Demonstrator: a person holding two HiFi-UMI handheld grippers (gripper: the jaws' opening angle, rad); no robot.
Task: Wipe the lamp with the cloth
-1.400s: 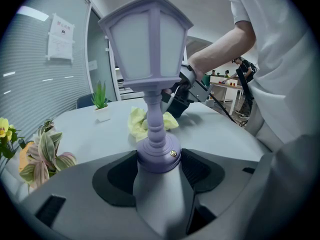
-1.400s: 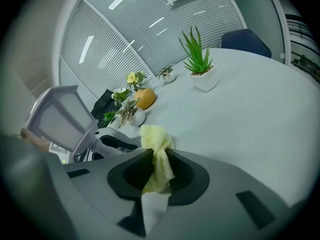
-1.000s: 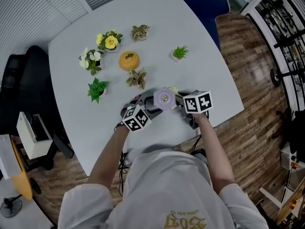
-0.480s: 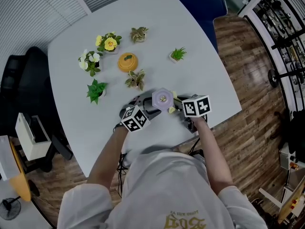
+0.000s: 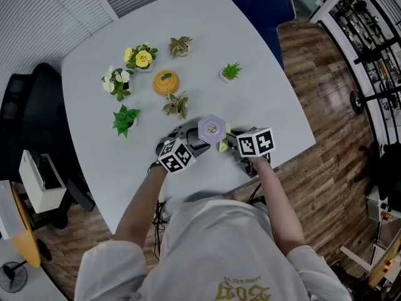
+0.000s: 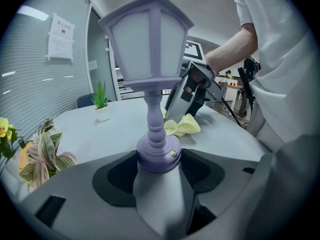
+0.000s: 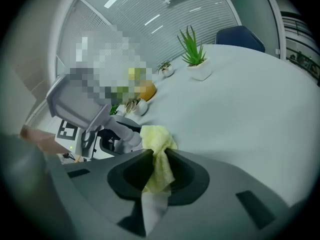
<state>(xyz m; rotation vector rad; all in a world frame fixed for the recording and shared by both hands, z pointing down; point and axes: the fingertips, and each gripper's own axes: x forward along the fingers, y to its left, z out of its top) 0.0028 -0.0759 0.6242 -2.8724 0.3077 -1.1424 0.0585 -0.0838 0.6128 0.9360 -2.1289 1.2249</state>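
The lamp (image 6: 150, 44) stands near the front edge of the table (image 5: 263, 99), and its round foot is clamped between the jaws of the left gripper (image 6: 159, 160). The right gripper (image 7: 159, 171) is closed on the yellow cloth (image 7: 156, 143). The cloth should be pressed lightly and drawn around shade and stem (the foot must be held firmly). Farther from that edge, small pots (image 5: 230, 74) are seen, each holding a plant.

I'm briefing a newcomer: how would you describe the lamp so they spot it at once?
On the white table, look toward the edge nearest the camera. The lamp stands upright, its round base clamped by the left gripper. It alone is a pale purple lantern; its neighbours are small potted plants and a yellow cloth.
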